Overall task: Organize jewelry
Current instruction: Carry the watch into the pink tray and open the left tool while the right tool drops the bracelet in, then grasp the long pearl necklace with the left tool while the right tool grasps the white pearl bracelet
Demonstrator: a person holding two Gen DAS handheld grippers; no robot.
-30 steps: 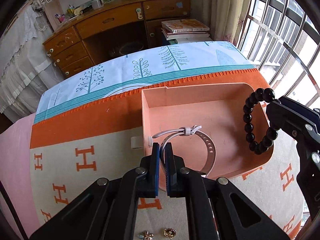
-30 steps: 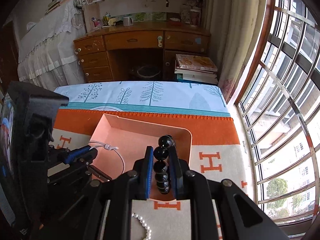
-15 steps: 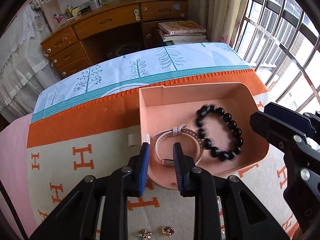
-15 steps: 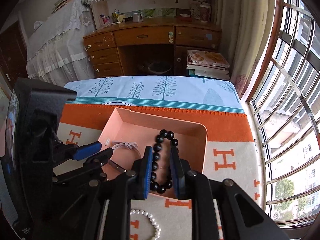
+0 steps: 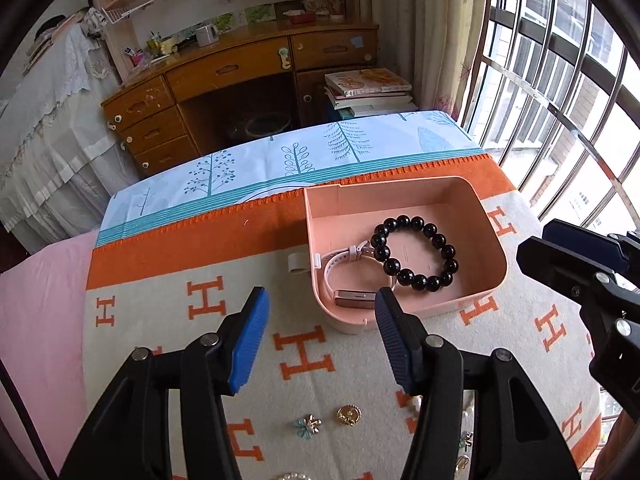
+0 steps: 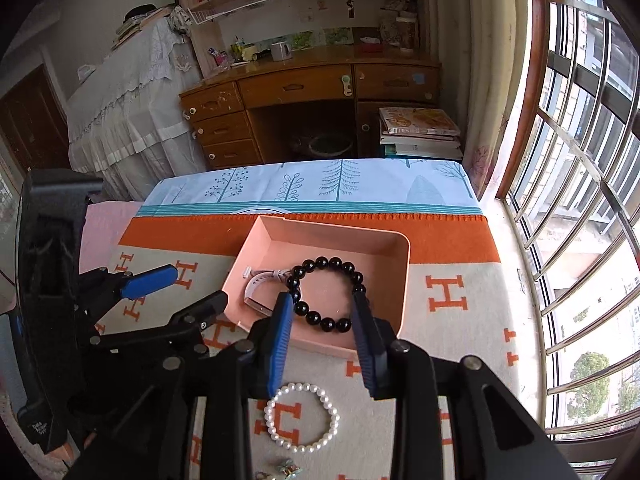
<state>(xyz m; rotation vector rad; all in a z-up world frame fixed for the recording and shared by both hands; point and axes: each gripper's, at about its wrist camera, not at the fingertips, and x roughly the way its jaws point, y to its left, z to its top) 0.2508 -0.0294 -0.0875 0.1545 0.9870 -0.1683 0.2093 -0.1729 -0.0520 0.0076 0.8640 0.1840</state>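
Orange "H" letters (repeated) pattern the blanket [image 5: 168, 320].

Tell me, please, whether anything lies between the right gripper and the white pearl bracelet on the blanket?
Nothing visible does. The pearl bracelet lies in the open on the blanket, just below the right gripper, whose jaws have just been opening and hold nothing.

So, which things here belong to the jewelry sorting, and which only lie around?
Part of the job:
pink tray
black bead bracelet
pale watch band
pearl bracelet
small brooches

Just lying about:
stack of books
wooden desk
white mug
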